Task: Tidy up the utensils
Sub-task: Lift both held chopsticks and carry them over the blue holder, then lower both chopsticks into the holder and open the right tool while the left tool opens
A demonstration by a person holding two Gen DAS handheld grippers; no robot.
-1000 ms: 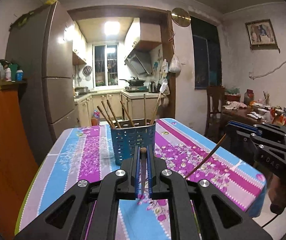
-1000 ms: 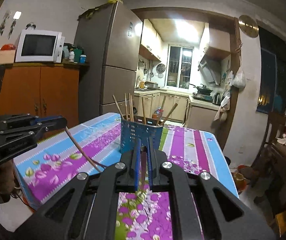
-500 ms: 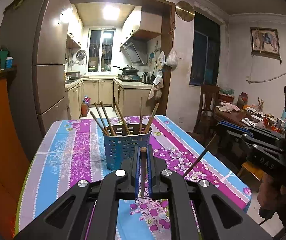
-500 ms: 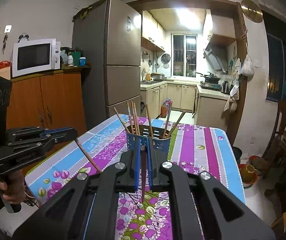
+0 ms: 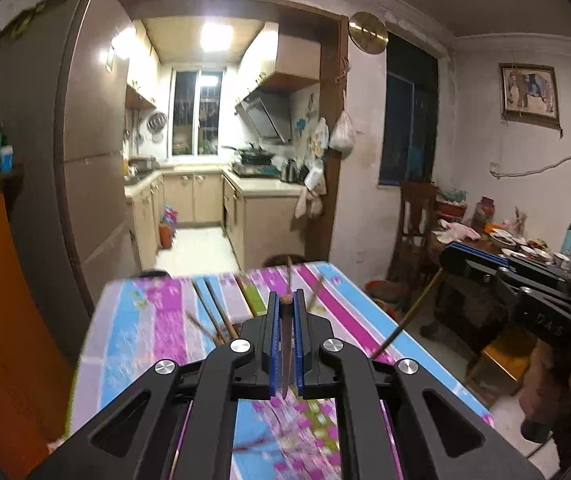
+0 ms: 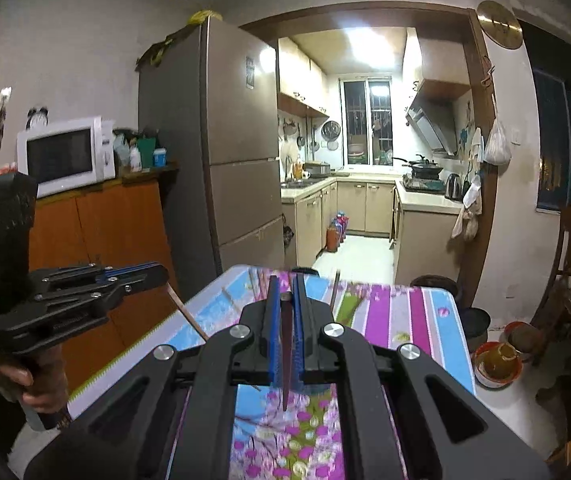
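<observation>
Two grippers, left gripper (image 5: 285,304) and right gripper (image 6: 285,288), each clamp a chopstick (image 5: 285,344), angled slightly downward

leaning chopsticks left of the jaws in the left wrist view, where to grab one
Probably the bare upper end of one leaning chopstick, from above, closing across the thin shaft: the tops fan apart, while the lower ends are hidden behind the left gripper, which is shut on a second chopstick.
</observation>
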